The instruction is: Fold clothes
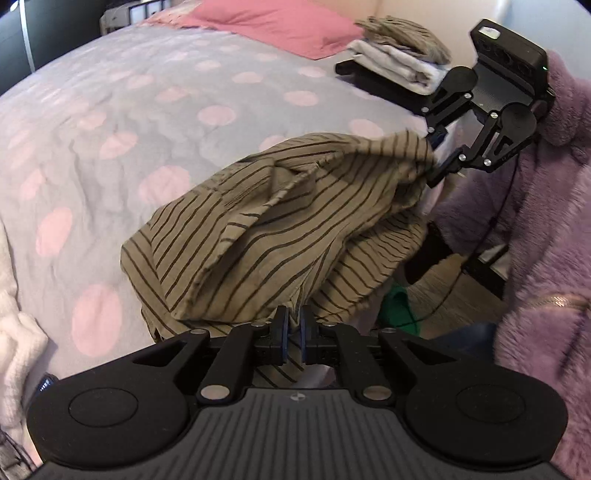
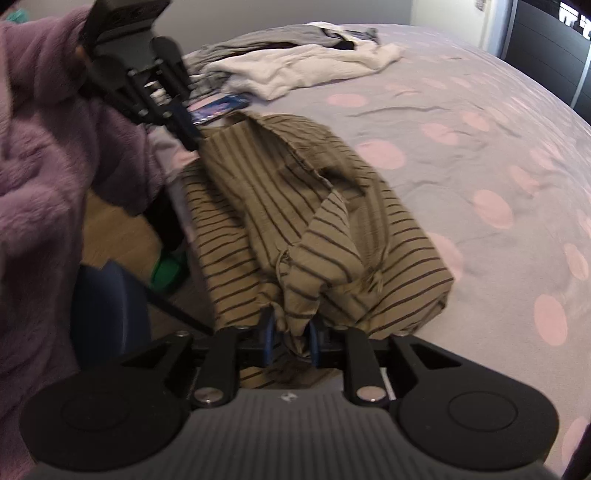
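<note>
An olive garment with dark stripes [image 1: 277, 221] [image 2: 295, 192] lies crumpled at the near edge of the bed, partly hanging over the side. My left gripper [image 1: 294, 328] is shut on one bunched edge of it, and in the right wrist view its tips [image 2: 192, 133] hold a corner up. My right gripper [image 2: 290, 339] has its blue pads apart, with a fold of the striped cloth hanging loosely between them. In the left wrist view the right gripper [image 1: 437, 155] sits at the raised far corner of the garment.
The bed cover [image 1: 147, 110] is grey with pink dots. A pink pillow [image 1: 277, 22] and a folded stack [image 1: 399, 55] lie at the head. Unfolded white clothes [image 2: 314, 66] and a phone [image 2: 218, 109] lie further along. A purple fleece sleeve [image 1: 546, 221] and wooden floor [image 2: 118, 229] flank the bed.
</note>
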Action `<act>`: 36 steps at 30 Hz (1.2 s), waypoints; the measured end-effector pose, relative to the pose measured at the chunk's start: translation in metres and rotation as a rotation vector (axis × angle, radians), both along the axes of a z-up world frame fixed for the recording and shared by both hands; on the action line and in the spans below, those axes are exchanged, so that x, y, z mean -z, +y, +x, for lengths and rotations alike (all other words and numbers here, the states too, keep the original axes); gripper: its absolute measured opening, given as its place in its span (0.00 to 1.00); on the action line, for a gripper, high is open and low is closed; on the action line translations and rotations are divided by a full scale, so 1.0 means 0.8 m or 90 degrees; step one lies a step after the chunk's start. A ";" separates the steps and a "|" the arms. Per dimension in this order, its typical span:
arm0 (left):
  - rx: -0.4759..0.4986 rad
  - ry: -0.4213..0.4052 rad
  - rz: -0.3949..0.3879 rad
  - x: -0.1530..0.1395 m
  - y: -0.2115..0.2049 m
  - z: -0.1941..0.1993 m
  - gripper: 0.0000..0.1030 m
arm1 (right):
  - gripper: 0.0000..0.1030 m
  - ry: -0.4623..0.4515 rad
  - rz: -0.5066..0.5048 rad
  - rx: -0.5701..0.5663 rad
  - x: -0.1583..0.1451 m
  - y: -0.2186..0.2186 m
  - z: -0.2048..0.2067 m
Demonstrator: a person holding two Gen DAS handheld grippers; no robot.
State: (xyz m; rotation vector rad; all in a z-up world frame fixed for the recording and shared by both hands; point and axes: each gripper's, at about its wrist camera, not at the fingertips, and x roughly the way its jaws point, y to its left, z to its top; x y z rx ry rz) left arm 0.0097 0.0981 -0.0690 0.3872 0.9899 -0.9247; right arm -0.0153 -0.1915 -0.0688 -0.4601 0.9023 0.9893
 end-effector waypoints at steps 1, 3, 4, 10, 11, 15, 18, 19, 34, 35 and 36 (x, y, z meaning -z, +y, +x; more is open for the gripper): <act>0.003 -0.009 -0.004 -0.003 0.001 -0.005 0.04 | 0.39 -0.001 0.005 -0.006 -0.003 0.000 -0.004; 0.004 -0.035 -0.015 -0.015 0.003 -0.009 0.10 | 0.42 -0.022 0.014 -0.003 -0.012 -0.001 -0.011; 0.004 -0.049 -0.023 -0.020 0.004 -0.011 0.13 | 0.44 -0.034 0.020 0.003 -0.017 0.000 -0.012; 0.041 -0.129 -0.011 -0.023 -0.021 -0.019 0.36 | 0.67 -0.070 0.055 0.036 -0.032 0.013 -0.014; 0.056 -0.138 0.003 -0.016 -0.031 -0.019 0.38 | 0.70 -0.073 0.045 0.034 -0.028 0.021 -0.015; 0.091 -0.199 0.066 0.010 -0.062 -0.020 0.38 | 0.71 -0.084 -0.053 0.020 0.005 0.061 -0.015; 0.077 -0.223 0.088 0.024 -0.070 -0.015 0.15 | 0.48 -0.089 -0.090 0.010 0.030 0.075 -0.016; 0.077 -0.228 0.093 0.026 -0.070 -0.015 0.12 | 0.24 -0.090 -0.092 0.010 0.034 0.075 -0.016; 0.206 -0.092 0.117 0.026 -0.030 -0.073 0.03 | 0.39 -0.017 -0.053 -0.112 0.020 0.052 -0.052; 0.213 -0.080 0.113 0.023 -0.028 -0.075 0.03 | 0.45 -0.016 -0.049 -0.119 0.017 0.054 -0.055; 0.219 -0.073 0.105 0.018 -0.026 -0.077 0.05 | 0.48 -0.016 -0.041 -0.124 0.011 0.053 -0.057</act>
